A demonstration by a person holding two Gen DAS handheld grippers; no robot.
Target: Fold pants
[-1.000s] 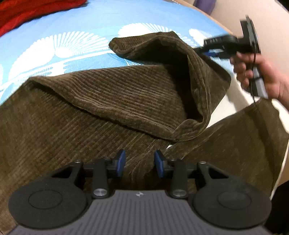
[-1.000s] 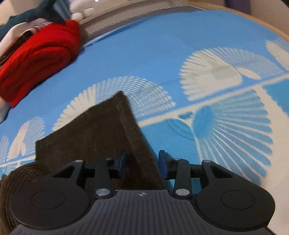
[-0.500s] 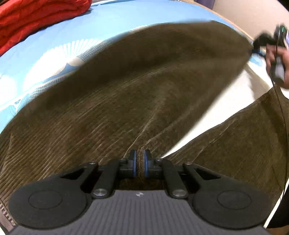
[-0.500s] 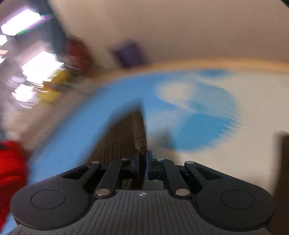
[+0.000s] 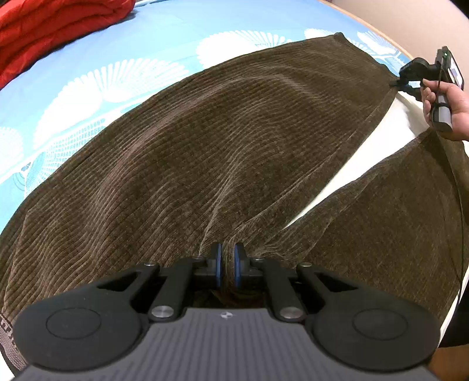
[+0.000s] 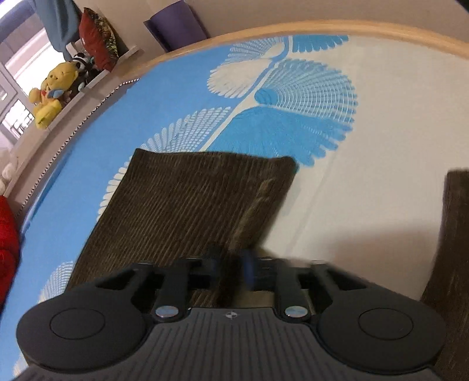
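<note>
Brown corduroy pants [image 5: 228,140] lie spread on a blue and white patterned bedsheet [image 5: 117,58]. My left gripper [image 5: 228,265] is shut on the fabric at the crotch, where the two legs meet. One leg stretches away to my right gripper [image 5: 395,82], which pinches its hem corner at the far right. In the right wrist view my right gripper [image 6: 231,266] is shut on the hem edge of that leg [image 6: 187,205]. The second leg [image 5: 395,211] runs off to the right and also shows in the right wrist view [image 6: 451,249].
A red blanket [image 5: 49,26] lies at the far left of the bed. The bed's wooden edge [image 6: 322,27] curves along the far side. Stuffed toys [image 6: 49,93] and cushions sit on a ledge beyond it.
Both grippers closed on the pants. The right gripper pulled the folded-over leg out to the right, so it now lies stretched flat.
</note>
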